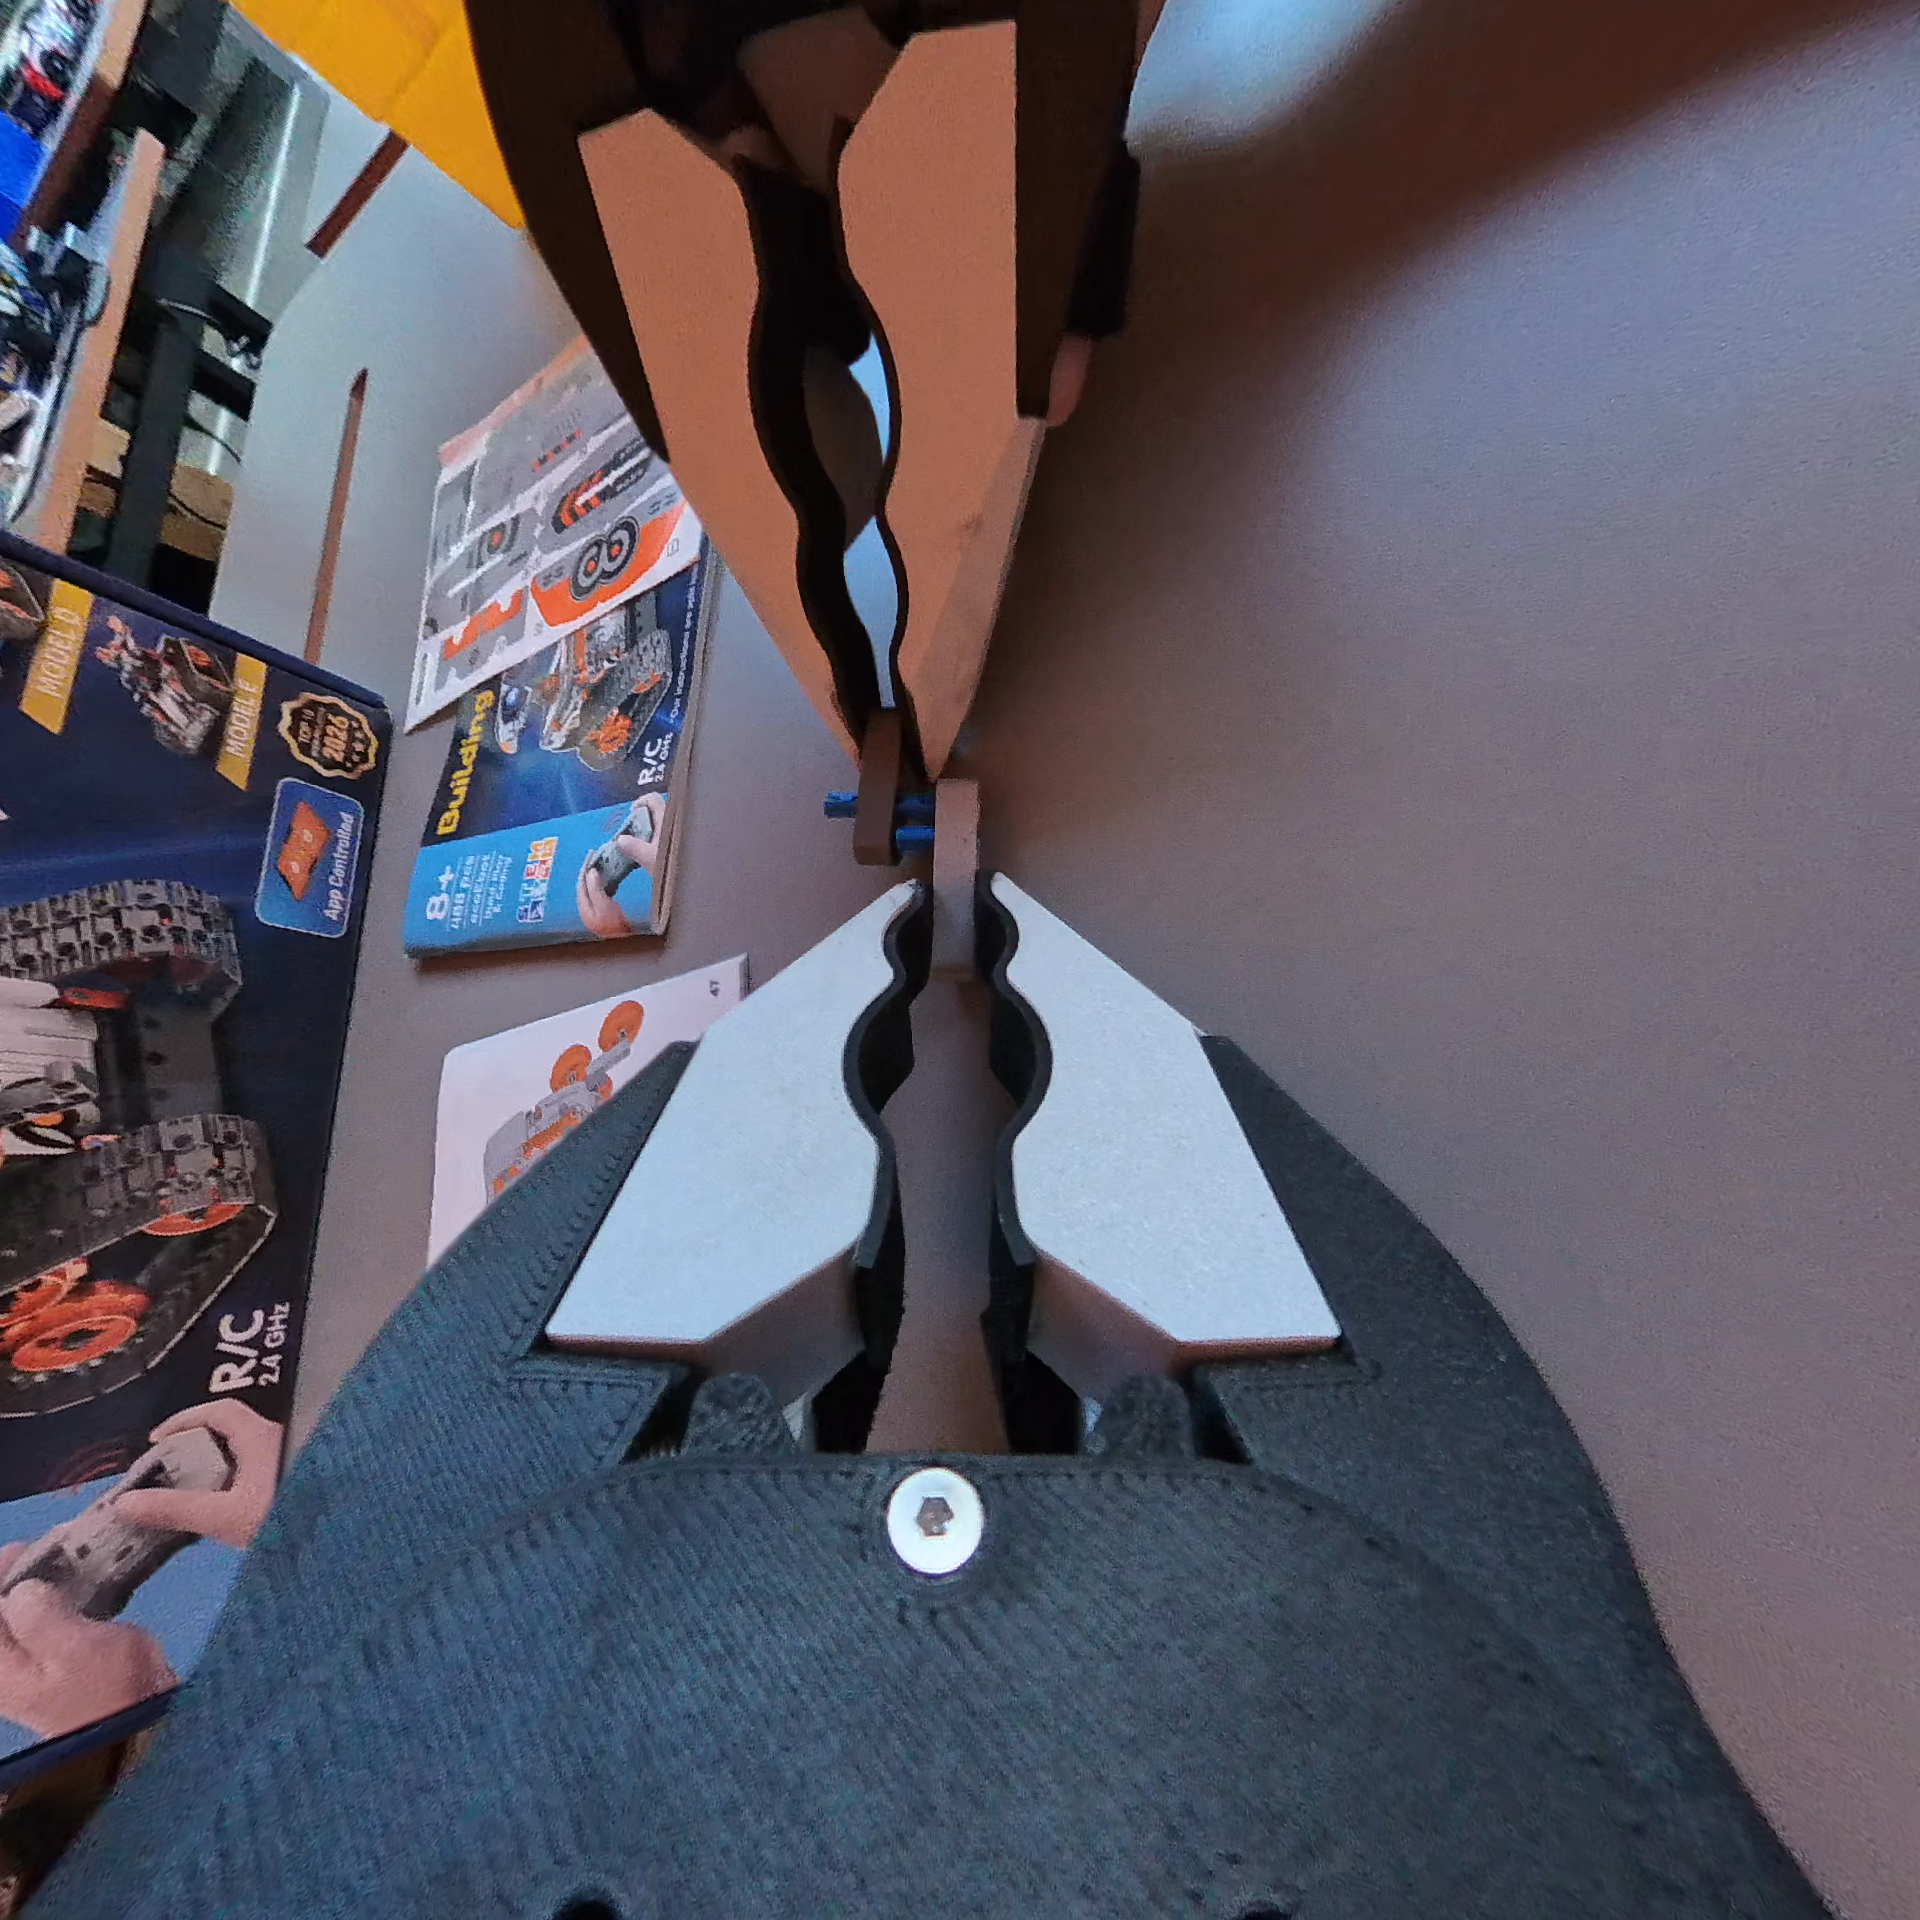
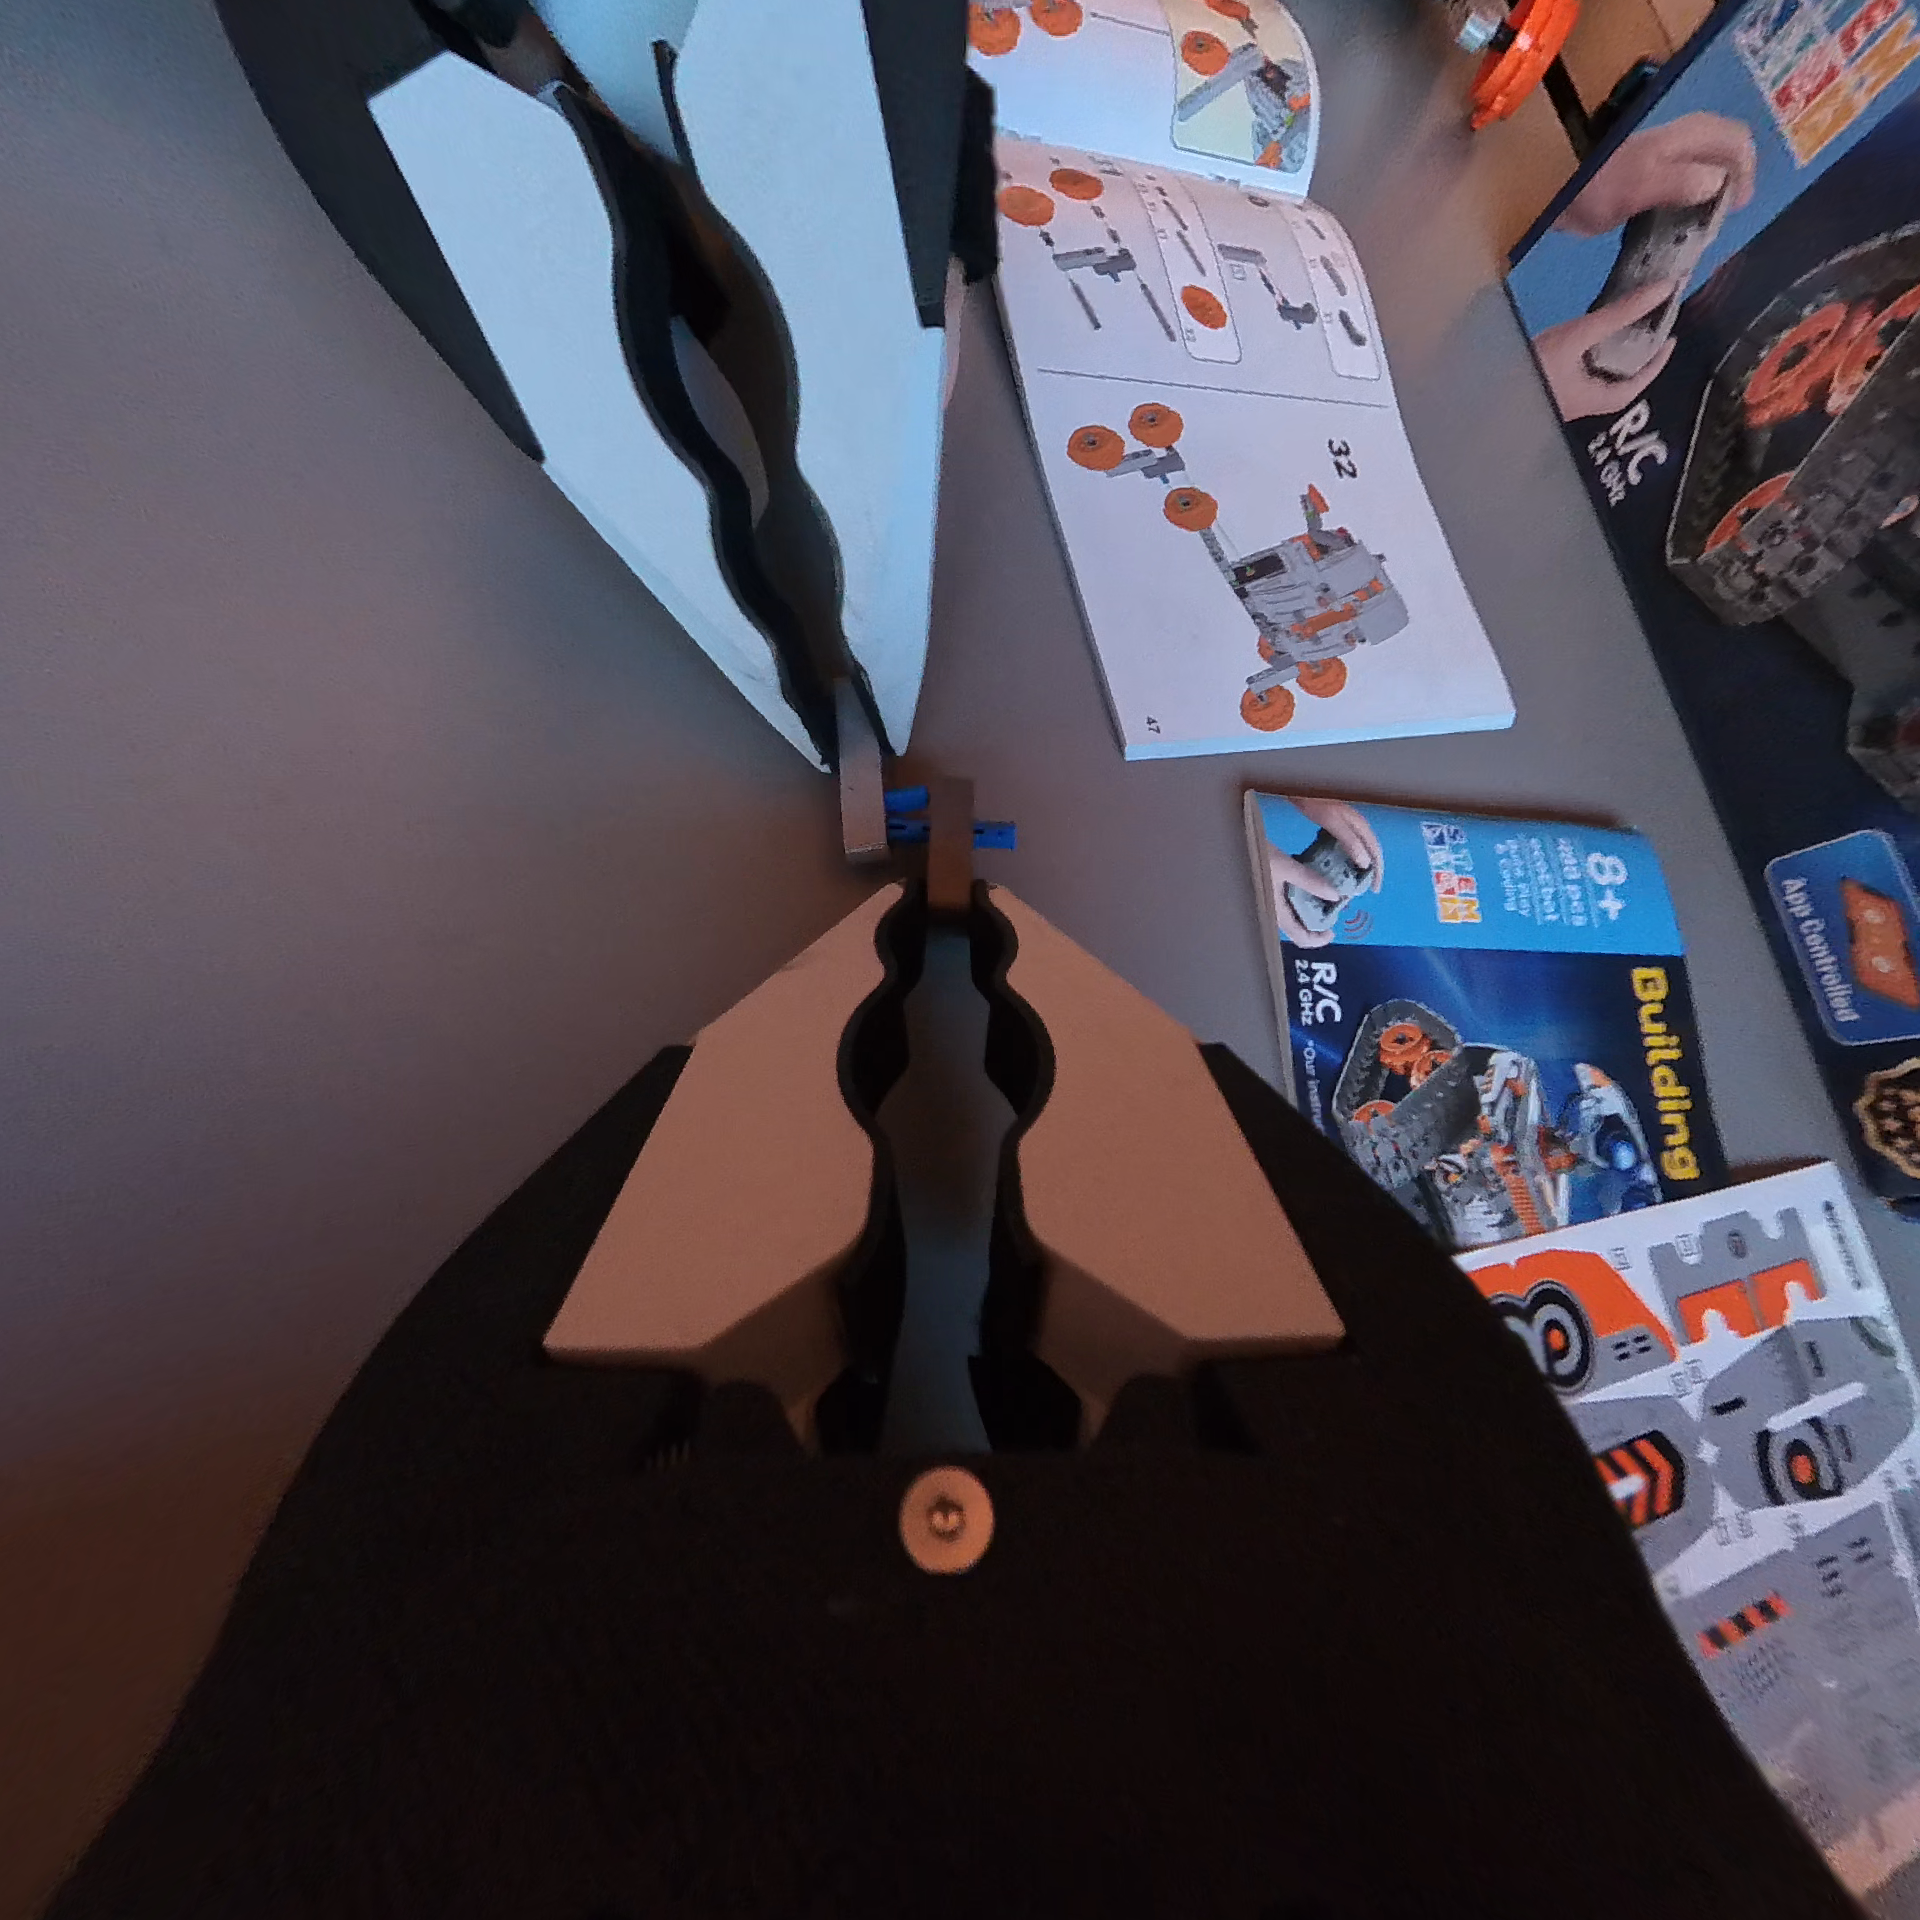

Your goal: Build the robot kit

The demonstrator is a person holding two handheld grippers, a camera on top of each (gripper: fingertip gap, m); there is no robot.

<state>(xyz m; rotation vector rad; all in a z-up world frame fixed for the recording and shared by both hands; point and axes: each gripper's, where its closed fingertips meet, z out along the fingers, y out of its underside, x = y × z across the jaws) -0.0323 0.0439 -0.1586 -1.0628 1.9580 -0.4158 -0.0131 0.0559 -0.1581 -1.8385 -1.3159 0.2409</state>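
In the left wrist view the left gripper (image 1: 956,888) has its jaws drawn together on the lower end of a grey plastic strip (image 1: 957,831), which stands edge-on just past the fingertips. The right gripper (image 1: 899,748) reaches in from the far side, tip to tip with the left one, and is clamped the same way on a second grey strip (image 1: 879,805).

The two strips hang above the grey table (image 1: 1455,831), flat face to flat face, long sides roughly parallel, with a narrow gap between. Blue pegs (image 1: 910,821) cross that gap at right angles to the faces. Two blue stubs show in the gap, and one more end pokes out of the outer face of the right gripper's strip. Whether the pegs have entered the left gripper's strip cannot be told.

The right wrist view shows the same meeting mirrored, with both grippers equally close to the joint.

Farther off on the table lie one open booklet (image 2: 1247,468), one closed booklet (image 2: 1475,997), one sticker sheet (image 2: 1714,1455) and one dark toy box (image 1: 156,987), all well apart from the grippers
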